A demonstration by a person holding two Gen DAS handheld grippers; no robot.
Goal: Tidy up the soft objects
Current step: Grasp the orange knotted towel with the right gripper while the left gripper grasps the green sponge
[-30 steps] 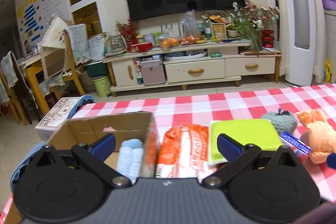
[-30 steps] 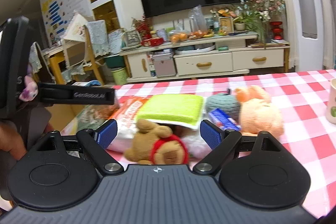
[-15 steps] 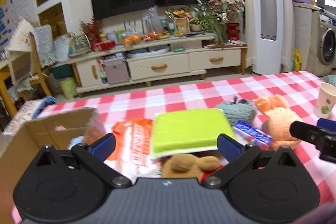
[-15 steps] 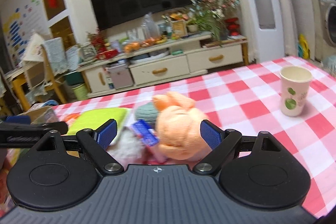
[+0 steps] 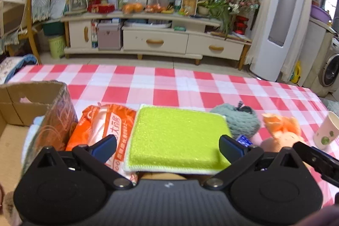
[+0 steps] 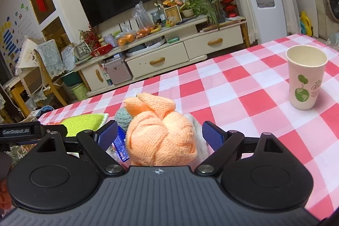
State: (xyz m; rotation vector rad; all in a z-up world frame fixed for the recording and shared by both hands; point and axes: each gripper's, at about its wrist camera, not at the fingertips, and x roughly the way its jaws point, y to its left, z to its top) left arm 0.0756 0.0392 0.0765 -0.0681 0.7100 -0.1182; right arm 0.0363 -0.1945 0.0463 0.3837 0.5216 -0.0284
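Left gripper (image 5: 167, 146) jaws apart, straddling the green sponge (image 5: 178, 137), nothing clamped. Only the left view shows the cardboard box (image 5: 31, 99) left of the sponge and the orange packet (image 5: 106, 122) between them, Chinese print, unreadable. Right gripper (image 6: 160, 135) jaws apart around the orange knitted toy (image 6: 161, 137), right of the sponge. Paper cup (image 6: 305, 77) far right. "GenRobot.AI" readable in the right view only.

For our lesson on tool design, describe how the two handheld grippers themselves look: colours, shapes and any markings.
Both the left gripper and right gripper share one design: a ribbed dark-grey body, two round black discs, black angular linkage arms with silver pivot pins, and blue textured pads on the jaws. White "GenRobot.AI" lettering marks the left one's side.
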